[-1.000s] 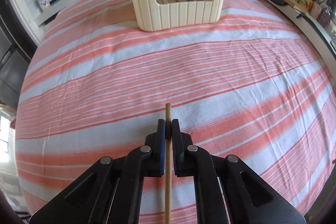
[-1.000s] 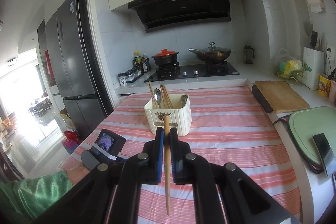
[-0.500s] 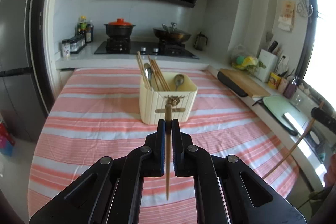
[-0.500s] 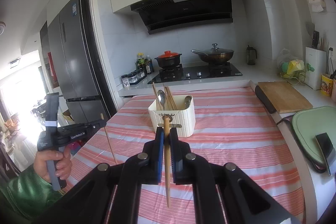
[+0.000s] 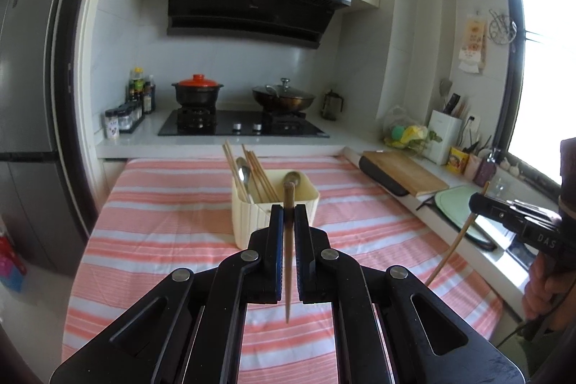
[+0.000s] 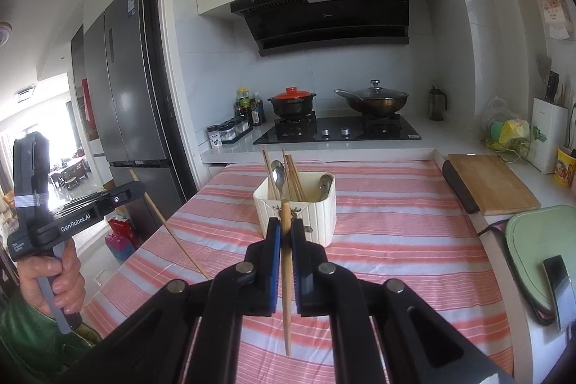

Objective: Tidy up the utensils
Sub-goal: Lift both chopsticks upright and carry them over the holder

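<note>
Chopstick (image 5: 288, 261) lifted off tablecloth (image 5: 162, 211) — left gripper (image 5: 288, 215) seemingly level

Hidden stretches, cropped edges and unreadable detail

In the left wrist view the left tongs (image 5: 288, 215) cover the middle of their chopstick (image 5: 287, 276) and the near wall of the utensil holder (image 5: 244, 222), whose emblem is lost behind the pads; the right tongs (image 5: 480, 204) are cut by the right edge, so how their pads stand cannot be told there. In the right wrist view the holder's (image 6: 316, 222) emblem is half hidden behind the held chopstick (image 6: 286, 305), the person's sleeve (image 6: 21, 340) runs off the lower left corner, and the spice jar (image 6: 215, 134) labels are too small to read.
</note>
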Motion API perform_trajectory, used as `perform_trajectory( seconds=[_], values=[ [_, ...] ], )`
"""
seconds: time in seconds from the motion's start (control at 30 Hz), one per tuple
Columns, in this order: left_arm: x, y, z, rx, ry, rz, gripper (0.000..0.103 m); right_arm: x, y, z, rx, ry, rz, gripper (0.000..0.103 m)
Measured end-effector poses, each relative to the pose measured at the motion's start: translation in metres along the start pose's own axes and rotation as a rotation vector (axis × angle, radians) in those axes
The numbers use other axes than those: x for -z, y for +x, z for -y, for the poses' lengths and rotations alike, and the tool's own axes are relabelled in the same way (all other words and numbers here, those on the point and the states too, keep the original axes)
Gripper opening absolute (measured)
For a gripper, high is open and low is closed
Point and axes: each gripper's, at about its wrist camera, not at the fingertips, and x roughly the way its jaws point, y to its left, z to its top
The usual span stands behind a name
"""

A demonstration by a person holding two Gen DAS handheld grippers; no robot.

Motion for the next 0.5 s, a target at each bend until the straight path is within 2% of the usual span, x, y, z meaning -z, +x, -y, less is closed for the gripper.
perform_trajectory(
  seconds=[0.5],
  values=[
    [0.006,0.026,-0.015,-0.069,-0.002,-0.050,0.004,-0.008,0.035,-0.013,-0.035,-0.022,-0.041,0.006]
  ],
)
